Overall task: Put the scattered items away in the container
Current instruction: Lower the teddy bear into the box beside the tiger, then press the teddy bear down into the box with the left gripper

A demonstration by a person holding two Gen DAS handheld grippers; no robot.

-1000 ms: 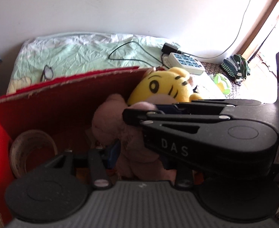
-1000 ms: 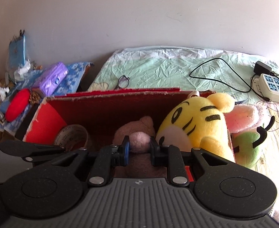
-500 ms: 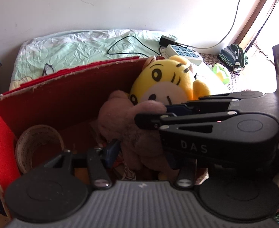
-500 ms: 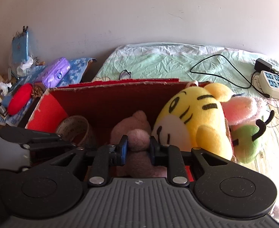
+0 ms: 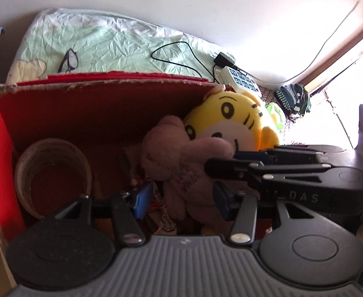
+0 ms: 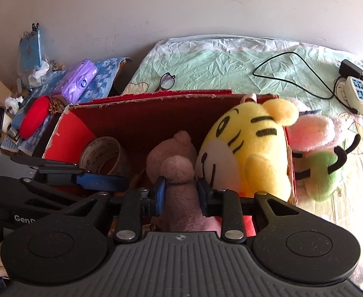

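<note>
A red cardboard box (image 5: 87,104) (image 6: 142,113) stands on the bed. Inside it are a brown plush bear (image 5: 179,158) (image 6: 174,156), a yellow tiger plush (image 5: 233,126) (image 6: 250,153) and a roll of tape (image 5: 50,170) (image 6: 102,156). My right gripper (image 6: 181,190) is shut on the bear's limb over the box; it also shows from the side in the left wrist view (image 5: 221,163). My left gripper (image 5: 181,198) is open, its pads either side of the bear's lower body without squeezing it; it shows in the right wrist view (image 6: 100,182).
A pink and green plush (image 6: 317,158) lies outside the box on the right. On the green sheet (image 6: 218,66) lie glasses (image 6: 165,80), a black cable (image 6: 295,74) and a power strip (image 6: 362,96). A cluttered side table (image 6: 40,99) stands on the left.
The left gripper has pulled back and to the left, so more of the box interior and the tape roll shows. The right gripper keeps its hold on the bear.
</note>
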